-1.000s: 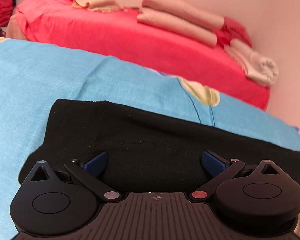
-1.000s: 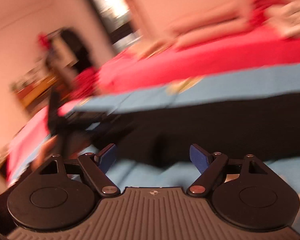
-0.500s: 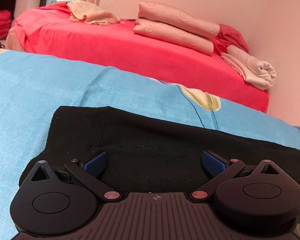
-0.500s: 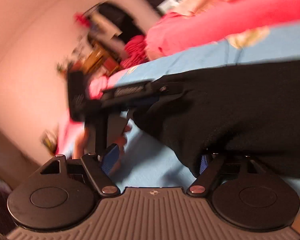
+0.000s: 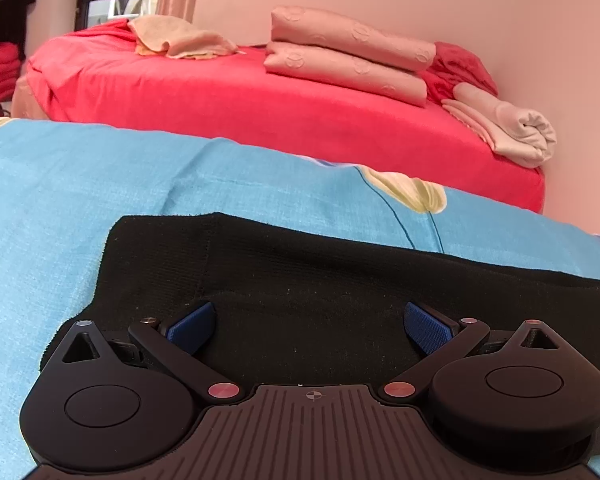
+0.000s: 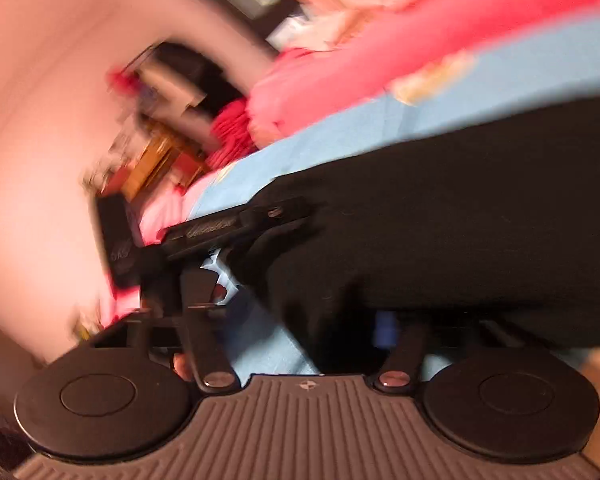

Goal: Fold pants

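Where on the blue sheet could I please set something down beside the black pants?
Bare blue sheet lies left of and beyond the black pants, up to the red bed. It is crowded at the pants' near edge, where the left gripper and right gripper work.

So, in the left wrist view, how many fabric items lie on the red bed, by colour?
Pink folded covers: 2
Peach crumpled cloth: 1
Red pillow: 1
Beige folded blanket: 1
Total: 5

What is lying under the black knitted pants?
Under the black knitted pants a light blue bedsheet with a pale flower print shows on all visible sides. Whatever lies directly beneath the fabric is covered and cannot be seen.
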Tool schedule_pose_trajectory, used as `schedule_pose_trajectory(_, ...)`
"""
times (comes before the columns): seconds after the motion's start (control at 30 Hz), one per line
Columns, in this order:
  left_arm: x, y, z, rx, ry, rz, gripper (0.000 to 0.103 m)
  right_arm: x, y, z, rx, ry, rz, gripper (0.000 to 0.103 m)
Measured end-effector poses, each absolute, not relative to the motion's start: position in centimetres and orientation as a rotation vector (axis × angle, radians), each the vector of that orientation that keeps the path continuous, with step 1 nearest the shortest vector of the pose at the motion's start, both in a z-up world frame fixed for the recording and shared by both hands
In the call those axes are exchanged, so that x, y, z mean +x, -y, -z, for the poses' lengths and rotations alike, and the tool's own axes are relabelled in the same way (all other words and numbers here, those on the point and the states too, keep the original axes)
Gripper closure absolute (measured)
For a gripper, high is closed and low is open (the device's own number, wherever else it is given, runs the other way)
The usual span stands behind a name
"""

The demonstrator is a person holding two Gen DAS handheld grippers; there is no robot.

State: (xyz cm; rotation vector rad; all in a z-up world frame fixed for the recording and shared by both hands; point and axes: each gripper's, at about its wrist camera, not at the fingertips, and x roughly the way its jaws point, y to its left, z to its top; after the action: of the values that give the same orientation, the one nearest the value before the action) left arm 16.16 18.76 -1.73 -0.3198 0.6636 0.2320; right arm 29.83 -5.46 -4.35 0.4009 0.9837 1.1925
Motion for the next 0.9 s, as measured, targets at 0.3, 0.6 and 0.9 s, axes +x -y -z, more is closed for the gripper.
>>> schedule_pose_trajectory(0.3,16.1,-18.6,1.8,-0.308,-0.661,-0.235,0.0,26.3,7.4,-0.9,0.021,-0.801,-1.291,0.03)
schedule_pose_trajectory(0.6,16.0,-18.5,1.8,-0.297,-0.657,-0.234,0.0,32.8,10.7,3.3,0.354,-0.829,-0.927,0.094)
schedule_pose_trajectory(0.9,16.1,-18.2,1.9,-0.273,-0.658,-0.245,0.0,40.8,26.8,4.7,0.704,-0.735,-0.58,0.103)
